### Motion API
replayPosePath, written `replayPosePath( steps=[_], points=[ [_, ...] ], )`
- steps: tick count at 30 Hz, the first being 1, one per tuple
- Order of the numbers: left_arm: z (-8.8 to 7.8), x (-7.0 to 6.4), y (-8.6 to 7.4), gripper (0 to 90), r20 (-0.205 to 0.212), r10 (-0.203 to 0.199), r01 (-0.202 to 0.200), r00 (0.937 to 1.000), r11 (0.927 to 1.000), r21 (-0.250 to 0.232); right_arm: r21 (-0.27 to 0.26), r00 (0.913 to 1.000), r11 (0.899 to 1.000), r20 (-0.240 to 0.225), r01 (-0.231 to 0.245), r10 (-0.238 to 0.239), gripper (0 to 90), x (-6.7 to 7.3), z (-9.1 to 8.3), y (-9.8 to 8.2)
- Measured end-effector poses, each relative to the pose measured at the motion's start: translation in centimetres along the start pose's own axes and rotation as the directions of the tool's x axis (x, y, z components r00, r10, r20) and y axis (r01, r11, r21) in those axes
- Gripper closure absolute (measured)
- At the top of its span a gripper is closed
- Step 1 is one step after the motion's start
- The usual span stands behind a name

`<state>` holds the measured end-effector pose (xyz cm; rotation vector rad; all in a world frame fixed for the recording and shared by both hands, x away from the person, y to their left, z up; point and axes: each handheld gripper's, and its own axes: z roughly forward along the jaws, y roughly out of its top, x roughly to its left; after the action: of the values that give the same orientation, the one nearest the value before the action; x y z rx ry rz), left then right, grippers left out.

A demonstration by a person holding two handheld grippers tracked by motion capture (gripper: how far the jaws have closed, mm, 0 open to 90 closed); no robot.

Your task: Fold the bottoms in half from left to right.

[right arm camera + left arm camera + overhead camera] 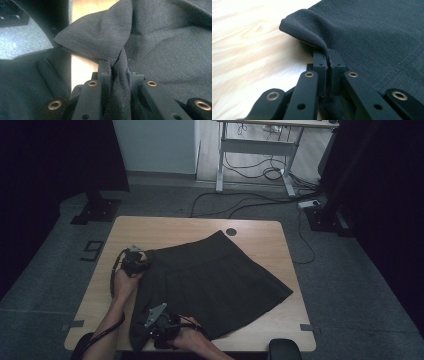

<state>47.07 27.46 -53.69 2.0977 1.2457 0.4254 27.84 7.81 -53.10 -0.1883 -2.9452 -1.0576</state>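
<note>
A dark grey pleated skirt lies spread on the wooden table, waistband toward the far side. My left gripper sits at the skirt's left waistband corner, jaws shut on a pinch of that cloth. At the near hem, by the table's front edge, my right gripper is shut on a bunched fold of the skirt. In the right gripper view the cloth runs down between the jaws and a corner flap stands up above them.
A round cable hole marks the table's far edge. A desk frame and floor cables lie beyond. A black chair part sits at the front right corner. Bare wood lies left of the skirt.
</note>
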Motion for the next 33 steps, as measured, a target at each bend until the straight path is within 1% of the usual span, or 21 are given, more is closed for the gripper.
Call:
replayPosePath(
  steps=[3, 6, 8, 9, 12, 15, 16, 18, 20, 21, 22, 23, 24, 25, 27, 28, 29, 30, 31, 32, 33],
  points=[
    [-0.9, 0.9, -1.0, 85.3, -0.007, -0.012, 0.012, 0.9999, 0.9999, -0.004, -0.002, 0.9999, 1.0, -0.015, 0.009, -0.009, 77.0, 0.3, 0.5, 0.5],
    [-1.5, 1.9, -2.0, 85.3, 0.022, -0.067, 0.068, 0.9975, 0.9973, -0.03, -0.011, 0.9994, 1.0, -0.035, 0.005, -0.006, 77.1, 0.5, 1.0, 1.0],
    [-1.5, 2.0, -2.0, 85.4, 0.025, -0.075, 0.076, 0.9968, 0.9966, -0.032, -0.02, 0.9993, 1.0, -0.038, -0.003, 0.002, 77.2, 0.4, 1.0, 1.0],
    [-1.5, 1.9, -1.9, 85.4, 0.021, -0.076, 0.077, 0.9969, 0.9967, -0.026, -0.02, 0.9993, 1.0, -0.038, -0.003, 0.002, 77.2, 0.4, 1.0, 1.0],
    [-1.6, 1.7, -1.2, 85.5, 0.007, -0.057, 0.057, 0.9983, 0.9983, 0.012, -0.031, 0.9995, 1.0, -0.032, 0.0, -0.001, 79.3, 0.6, 0.5, 0.7],
    [-1.7, 1.7, -0.7, 86.0, 0.01, -0.063, 0.063, 0.998, 0.998, 0.01, -0.043, 0.9998, 0.999, -0.022, -0.004, 0.003, 80.2, 0.5, -0.3, 0.5],
    [-1.9, 1.6, -0.3, 86.4, 0.008, -0.061, 0.061, 0.9981, 0.9981, -0.002, -0.054, 0.9998, 0.998, -0.011, -0.018, 0.018, 81.0, 0.3, -0.9, 0.3],
    [-2.1, 1.4, 0.1, 86.5, 0.008, -0.055, 0.055, 0.9985, 0.9984, -0.009, -0.062, 0.9997, 0.998, -0.011, -0.024, 0.023, 81.3, 0.2, -1.2, 0.2],
    [-2.4, 1.2, 0.9, 86.5, 0.005, -0.041, 0.041, 0.9992, 0.9989, -0.024, -0.079, 0.9994, 0.996, 0.004, -0.035, 0.035, 81.8, -0.1, -2.3, 0.1],
    [-2.6, 1.0, 1.2, 86.6, 0.008, -0.039, 0.039, 0.9992, 0.9987, -0.033, -0.099, 0.999, 0.994, 0.014, -0.04, 0.042, 82.4, -0.3, -3.2, -0.1],
    [-2.9, 0.7, 2.0, 86.6, 0.011, -0.027, 0.027, 0.9996, 0.9985, -0.048, -0.108, 0.9984, 0.993, 0.022, -0.049, 0.051, 82.5, -0.4, -3.8, -0.2],
    [-2.9, 0.7, 2.0, 86.6, 0.011, -0.027, 0.027, 0.9996, 0.9985, -0.048, -0.108, 0.9984, 0.993, 0.022, -0.049, 0.051, 82.5, -0.4, -3.8, -0.2],
    [-3.3, 0.4, 2.8, 86.6, 0.013, -0.017, 0.018, 0.9998, 0.9977, -0.065, -0.125, 0.9978, 0.991, 0.038, -0.048, 0.053, 82.6, -0.6, -4.8, -0.4],
    [-3.3, 0.4, 2.8, 86.6, 0.013, -0.017, 0.018, 0.9998, 0.9977, -0.065, -0.125, 0.9978, 0.991, 0.038, -0.048, 0.053, 82.6, -0.6, -4.8, -0.4],
    [-3.6, 0.0, 3.6, 86.6, 0.017, -0.008, 0.009, 0.9998, 0.9967, -0.08, -0.145, 0.9968, 0.988, 0.051, -0.055, 0.063, 82.6, -0.8, -5.9, -0.6],
    [-3.7, -0.2, 4.0, 86.6, 0.017, -0.002, 0.004, 0.9999, 0.996, -0.09, -0.154, 0.996, 0.986, 0.058, -0.059, 0.068, 82.7, -0.9, -6.4, -0.8],
    [-3.8, -0.4, 4.3, 86.7, 0.018, 0.002, 0.0, 0.9998, 0.9955, -0.095, -0.168, 0.9943, 0.984, 0.078, -0.06, 0.073, 82.7, -1.1, -7.5, -1.1],
    [-3.9, -0.6, 4.7, 86.7, 0.017, 0.01, -0.008, 0.9998, 0.9949, -0.1, -0.168, 0.9943, 0.984, 0.078, -0.06, 0.073, 82.7, -1.1, -7.5, -1.1],
    [-4.0, -0.9, 5.1, 86.7, 0.013, 0.018, -0.016, 0.9998, 0.994, -0.108, -0.174, 0.9932, 0.983, 0.087, -0.061, 0.078, 82.7, -1.3, -8.1, -1.3],
    [-4.0, -1.1, 5.5, 86.7, 0.01, 0.026, -0.024, 0.9996, 0.993, -0.116, -0.187, 0.9903, 0.98, 0.108, -0.067, 0.088, 82.8, -1.5, -9.2, -1.7],
    [-4.1, -1.5, 6.3, 86.7, 0.008, 0.037, -0.036, 0.9993, 0.9909, -0.13, -0.192, 0.9878, 0.979, 0.122, -0.073, 0.097, 82.8, -1.7, -9.8, -2.0]
  ],
)
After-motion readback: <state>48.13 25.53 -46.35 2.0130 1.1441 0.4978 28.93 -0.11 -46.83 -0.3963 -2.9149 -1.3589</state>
